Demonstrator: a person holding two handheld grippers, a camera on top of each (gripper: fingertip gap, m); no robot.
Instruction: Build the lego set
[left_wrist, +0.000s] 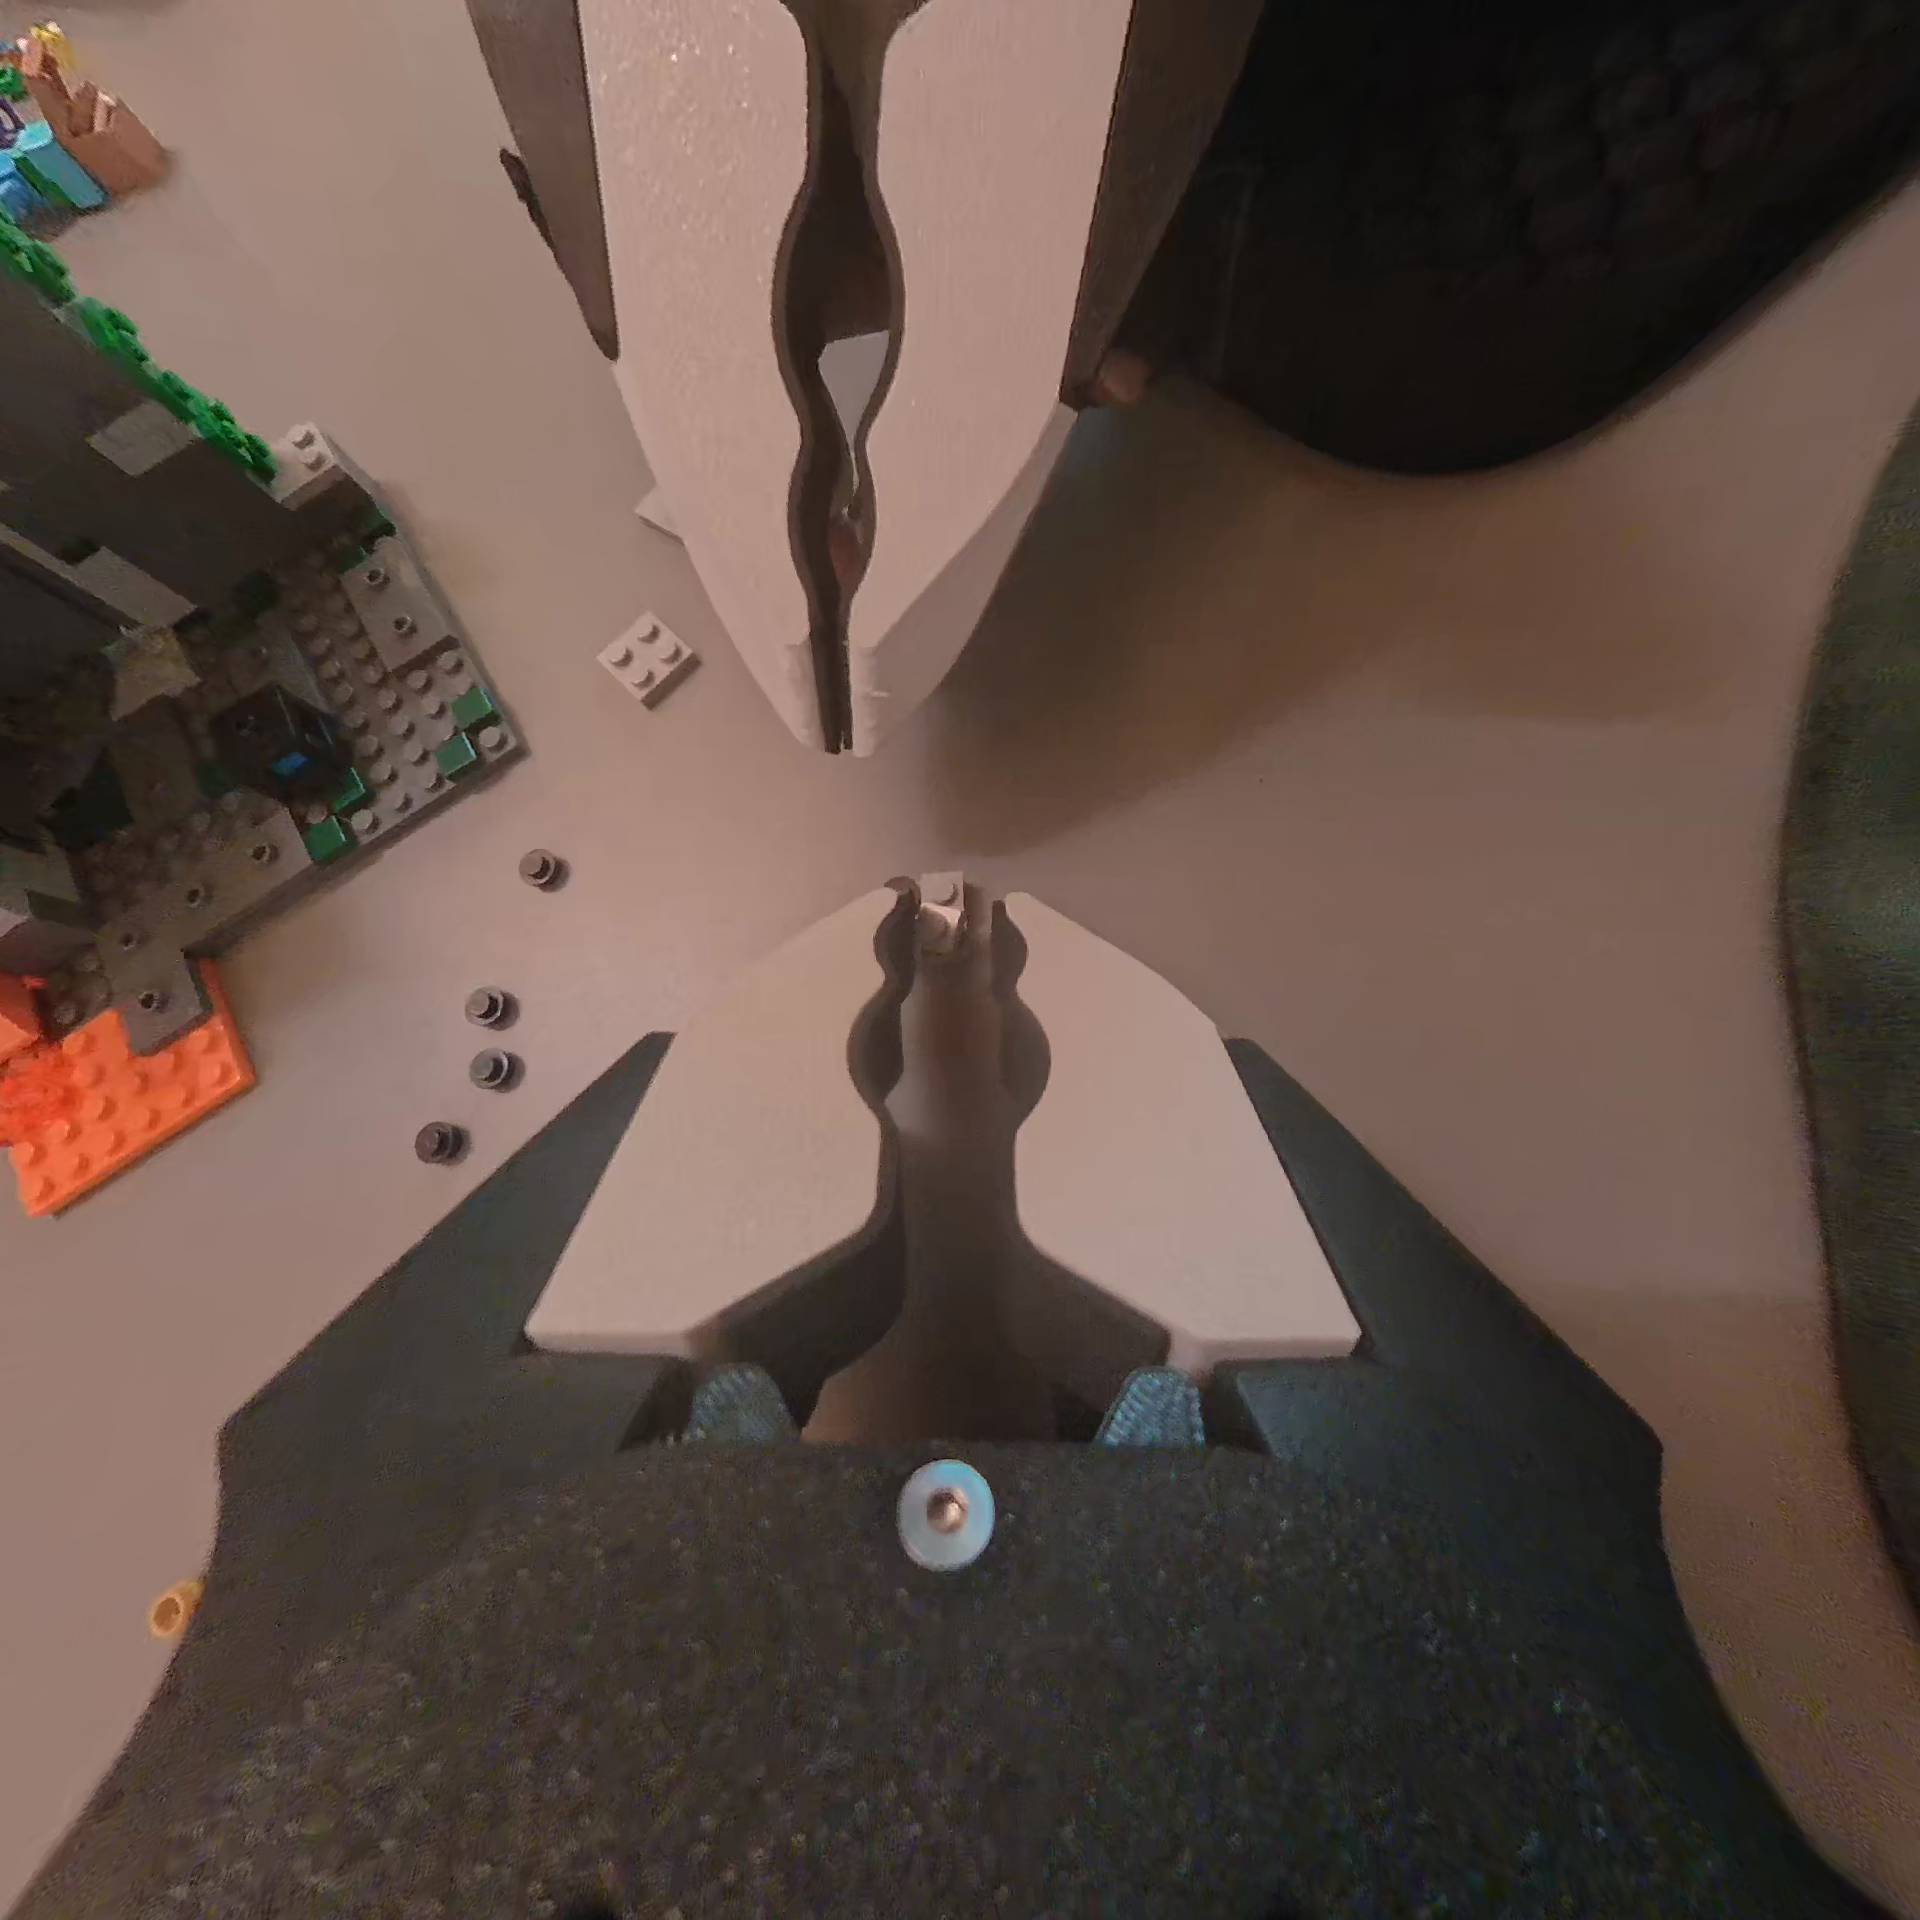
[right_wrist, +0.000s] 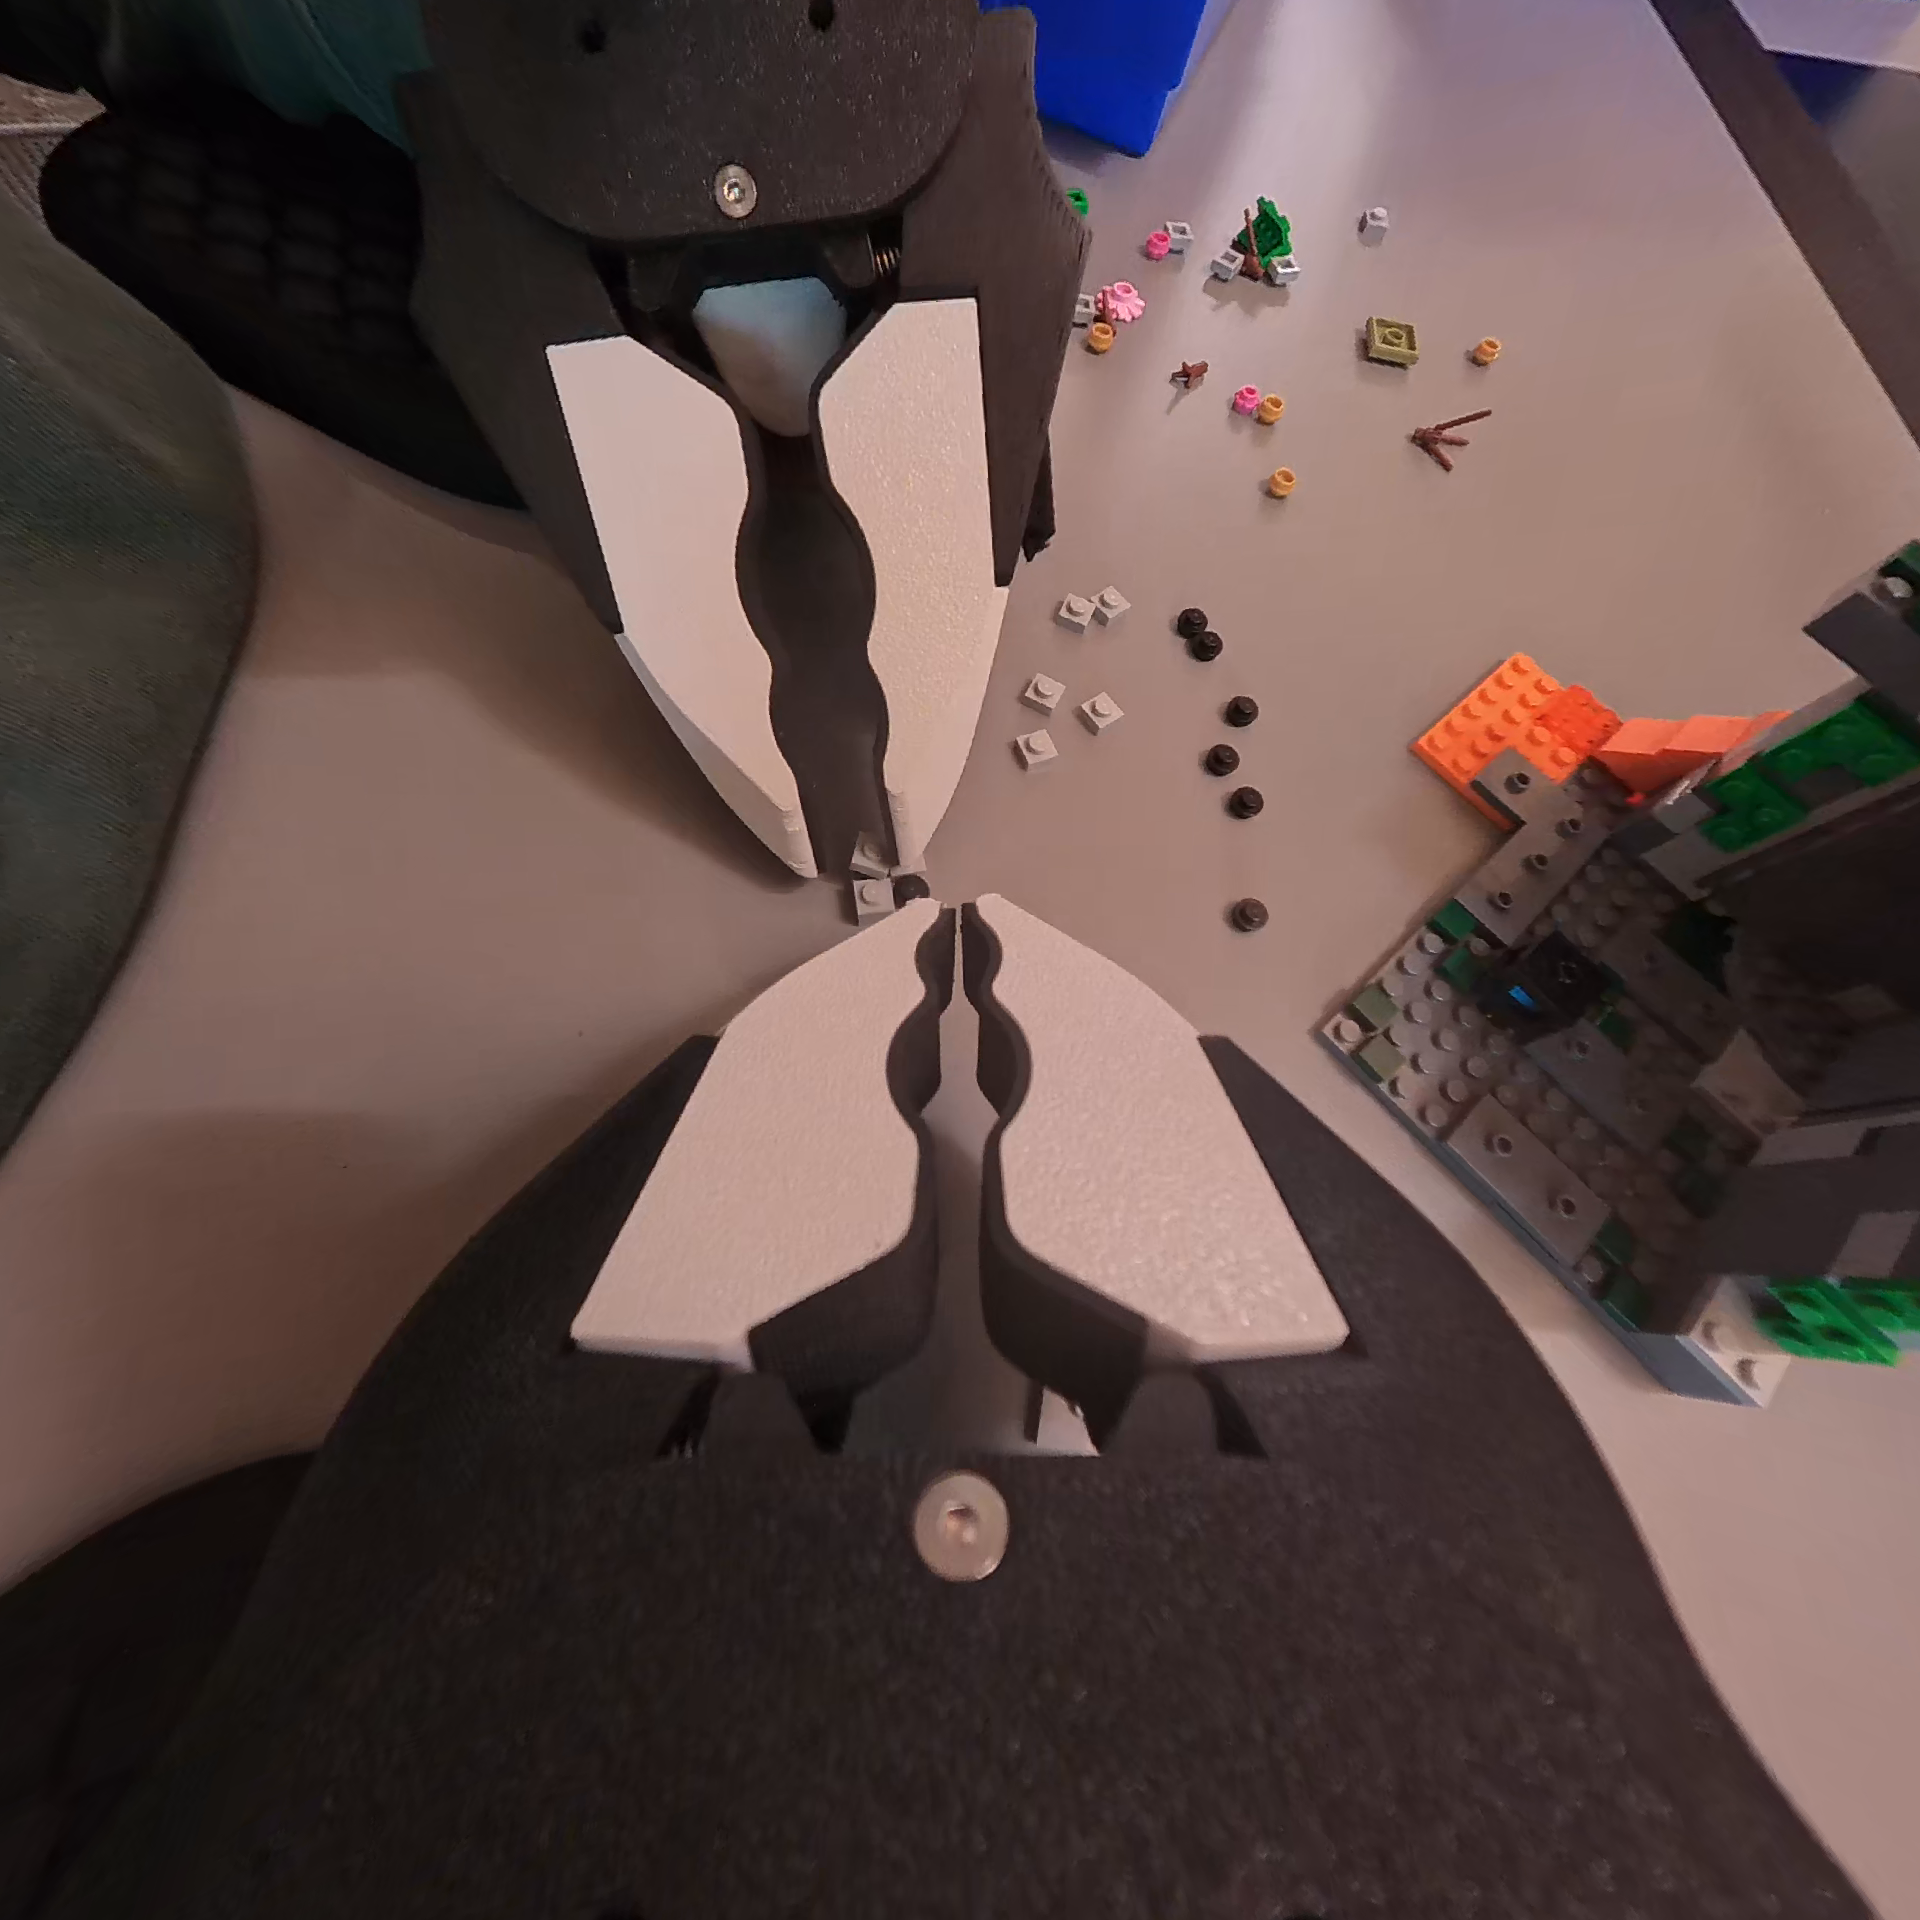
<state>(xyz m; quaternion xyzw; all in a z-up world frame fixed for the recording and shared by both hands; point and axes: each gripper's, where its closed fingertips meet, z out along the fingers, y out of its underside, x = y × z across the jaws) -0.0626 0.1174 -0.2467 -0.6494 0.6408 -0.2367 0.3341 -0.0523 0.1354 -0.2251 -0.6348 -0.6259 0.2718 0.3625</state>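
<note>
My left gripper is shut on a small light grey brick piece and holds it at its tips above the table. In the right wrist view the left gripper comes in from the top, and the grey piece shows a black round stud beside it. My right gripper is shut, its tips just in front of that piece, and I see nothing in it. It faces the left gripper from the top of the left wrist view. The grey, green and orange Lego build stands to the right.
The build also shows in the left wrist view, with a loose grey 2x2 plate and black round studs beside it. Grey 1x1 plates, black studs, small coloured pieces and a blue bin lie beyond. Dark green cloth covers the left. My two grippers' fingertips are within a few centimetres of each other. It is some 7 cm from my right tips to the loose grey 2x2 plate.
</note>
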